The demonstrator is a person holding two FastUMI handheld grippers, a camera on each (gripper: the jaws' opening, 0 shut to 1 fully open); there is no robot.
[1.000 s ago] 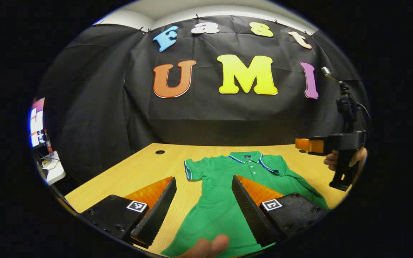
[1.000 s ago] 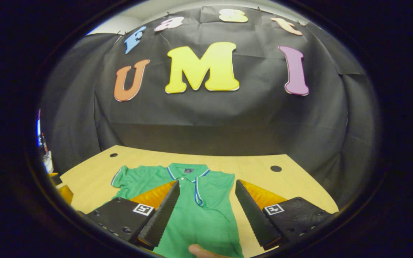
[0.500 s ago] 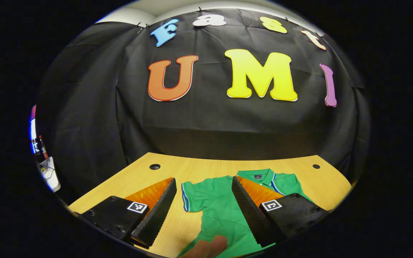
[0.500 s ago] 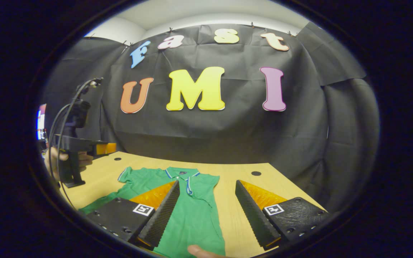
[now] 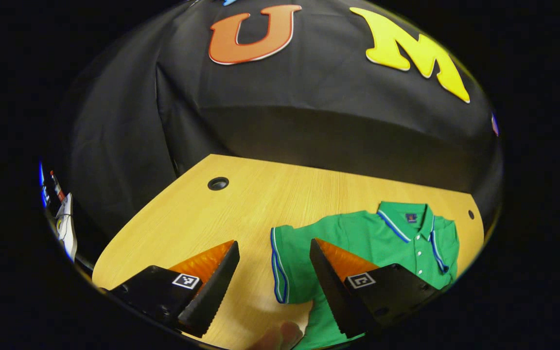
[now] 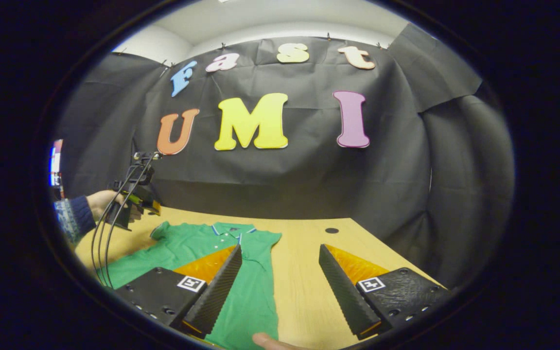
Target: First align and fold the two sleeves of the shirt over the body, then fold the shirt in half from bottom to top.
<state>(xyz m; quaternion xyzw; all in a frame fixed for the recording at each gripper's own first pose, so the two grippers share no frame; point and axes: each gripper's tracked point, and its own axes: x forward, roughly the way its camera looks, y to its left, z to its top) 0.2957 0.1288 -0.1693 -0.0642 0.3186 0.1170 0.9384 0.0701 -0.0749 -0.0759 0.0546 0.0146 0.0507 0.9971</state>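
Shirt (image 5: 358,238) flat on table (image 5: 241,204); cable hole (image 5: 218,183) nr wall.

place: recording booth | signs: black cloth wall (image 6: 309,184), wood desk (image 5: 241,204) with cable holes (image 5: 218,183), cabled rig

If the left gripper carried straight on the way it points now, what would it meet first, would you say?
Probably the striped cuff of the green polo shirt's sleeve, lying flat on the wooden table just ahead of the open left gripper; depth is hard to judge.
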